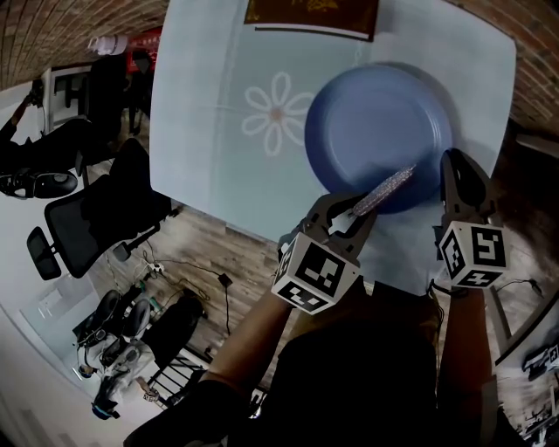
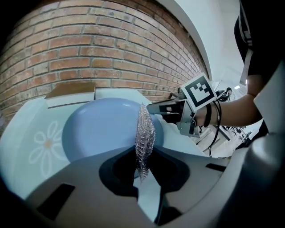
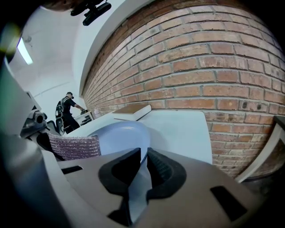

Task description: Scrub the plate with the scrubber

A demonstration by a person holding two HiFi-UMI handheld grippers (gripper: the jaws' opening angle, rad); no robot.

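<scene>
A round blue plate [image 1: 376, 131] lies on the pale blue table [image 1: 210, 148], close to its near edge. My left gripper [image 1: 351, 218] is shut on a flat glittery scrubber [image 1: 383, 190], which reaches over the plate's near rim. In the left gripper view the scrubber [image 2: 144, 133] stands edge-on between the jaws of the left gripper [image 2: 143, 167], above the plate [image 2: 98, 129]. My right gripper [image 1: 451, 166] pinches the plate's right near rim. In the right gripper view, the right gripper [image 3: 143, 158] is shut on that plate's rim [image 3: 127, 133], with the scrubber [image 3: 73, 147] at the left.
A brown-covered book [image 1: 312, 17] lies at the table's far edge. A white flower print [image 1: 275, 113] marks the table left of the plate. A brick wall [image 2: 89, 49] stands behind the table. Office chairs [image 1: 87, 218] and cables are on the floor at the left.
</scene>
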